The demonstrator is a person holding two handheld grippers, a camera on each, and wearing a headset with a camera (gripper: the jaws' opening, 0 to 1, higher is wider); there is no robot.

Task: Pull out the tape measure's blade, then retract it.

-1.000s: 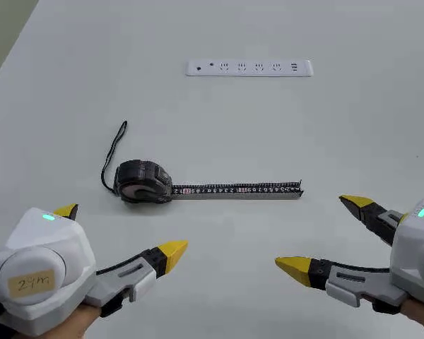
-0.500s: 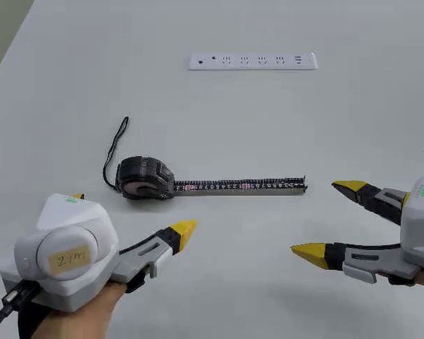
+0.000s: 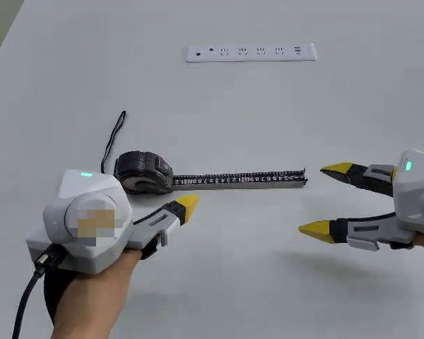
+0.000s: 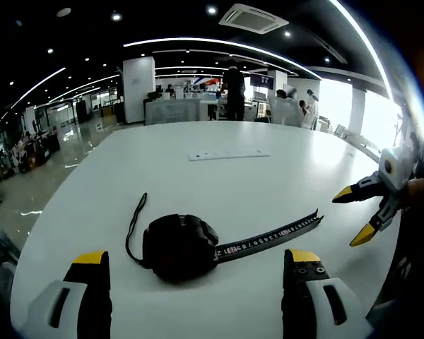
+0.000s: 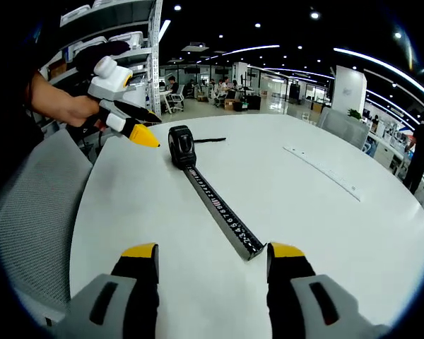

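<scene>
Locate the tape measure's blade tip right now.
In the head view the blade tip lies on the white table, right of centre, just left of the open right gripper; the blade runs left to the black case.

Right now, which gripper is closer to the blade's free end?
The right gripper: its open fingers sit just off the blade's free end, not touching it. The left gripper is by the tape measure's case, fingers also open.

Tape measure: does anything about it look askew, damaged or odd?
Nothing stands out. The tape measure sits on the table with its blade drawn out straight, no kink visible, its strap trailing behind. The left gripper and right gripper are both open, apart from it.
</scene>
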